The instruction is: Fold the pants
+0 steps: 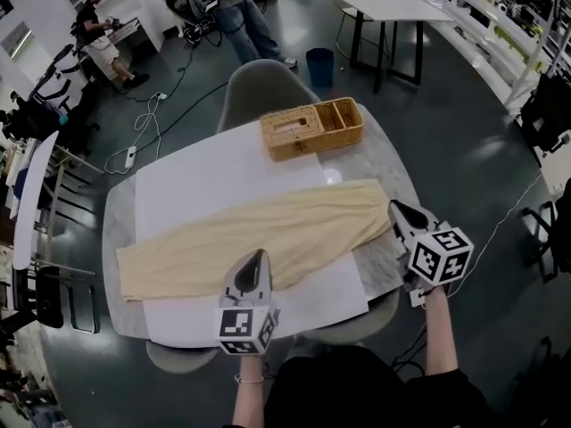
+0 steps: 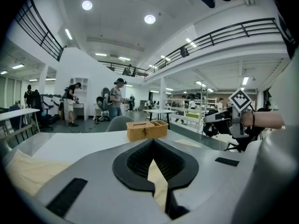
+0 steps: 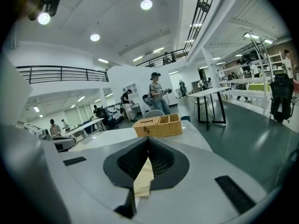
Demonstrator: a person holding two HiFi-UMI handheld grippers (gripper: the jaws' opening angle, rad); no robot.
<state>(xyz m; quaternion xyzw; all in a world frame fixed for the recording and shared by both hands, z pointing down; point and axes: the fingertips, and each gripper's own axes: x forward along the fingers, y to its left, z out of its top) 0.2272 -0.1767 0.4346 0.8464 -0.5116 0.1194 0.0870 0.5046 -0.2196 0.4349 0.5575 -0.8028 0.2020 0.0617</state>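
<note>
Pants (image 1: pixel 268 234) lie flat across the white sheet (image 1: pixel 205 172) on the table (image 1: pixel 111 239). They're stretched L to R w/ the right end a bit farther from you, and the cream cloth looks doubled lengthwise.

Your left gripper (image 1: pixel 256 255) sits at the near long edge, approx mid-length. In the left gripper view its jaws meet at the tip (image 2: pixel 153 146) w/ a cream wedge of cloth betw. them, so it's clenched on the pants (image 2: pixel 25 171).

Your right gripper (image 1: pixel 394 207) is at the right end of the pants, near the table's edge. In the right gripper view the jaws are pressed together (image 3: pixel 148 143) w/ a folded strip of cream cloth (image 3: pixel 144 178) pinched betw. them and poking out on the near side. It's grasping the pants too.

Both grippers point away from you, tilted slightly down, and are well apart.

Wicker box (image 1: pixel 310 127) stands at the far side of the table, clear of the pants, w/ a slotted lid on its left part and open compartments on the right. It's straight ahead in both gripper views (image 2: pixel 146 129) (image 3: pixel 158 125). A grey chair (image 1: pixel 259 83) is just behind it.
</note>
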